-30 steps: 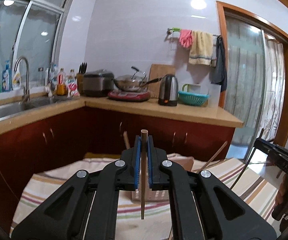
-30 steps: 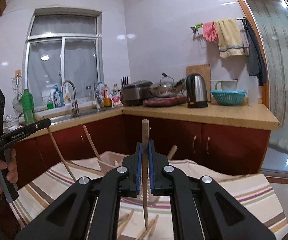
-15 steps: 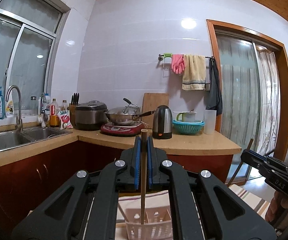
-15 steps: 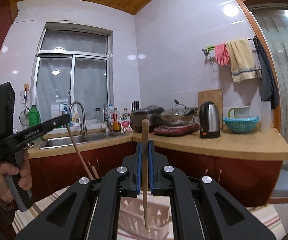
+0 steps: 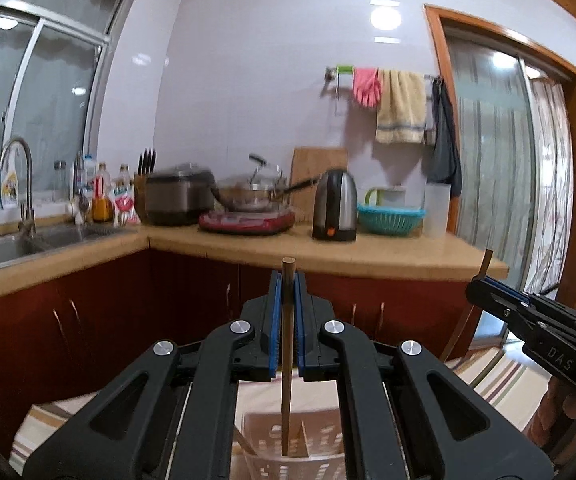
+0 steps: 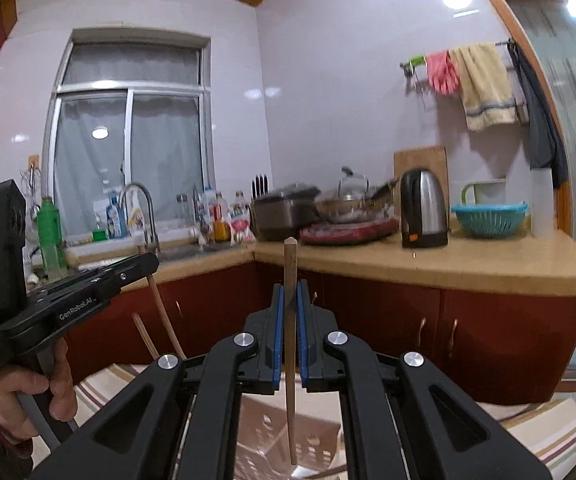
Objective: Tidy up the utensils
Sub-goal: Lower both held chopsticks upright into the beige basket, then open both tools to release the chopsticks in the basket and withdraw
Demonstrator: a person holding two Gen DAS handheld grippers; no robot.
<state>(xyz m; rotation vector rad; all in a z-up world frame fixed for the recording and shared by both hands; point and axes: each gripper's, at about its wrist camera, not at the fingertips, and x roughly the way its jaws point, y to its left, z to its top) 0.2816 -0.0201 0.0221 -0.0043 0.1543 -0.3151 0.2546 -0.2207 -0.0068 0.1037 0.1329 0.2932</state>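
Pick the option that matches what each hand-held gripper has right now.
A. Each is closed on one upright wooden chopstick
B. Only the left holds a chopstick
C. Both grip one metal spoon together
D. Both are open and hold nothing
A: the left hand-held gripper pinches a chopstick between its blue pads, and the right hand-held gripper pinches another chopstick, both above the slotted basket.

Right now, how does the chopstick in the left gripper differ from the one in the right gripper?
The left chopstick looks darker brown with a round, flat top; the right chopstick is paler with a squared top. The left chopstick's lower tip hangs in front of the holder's divider; the right chopstick's tip hangs over the holder's open interior. Shared: both are wooden, near upright, and clamped between the left gripper's and right gripper's blue pads.
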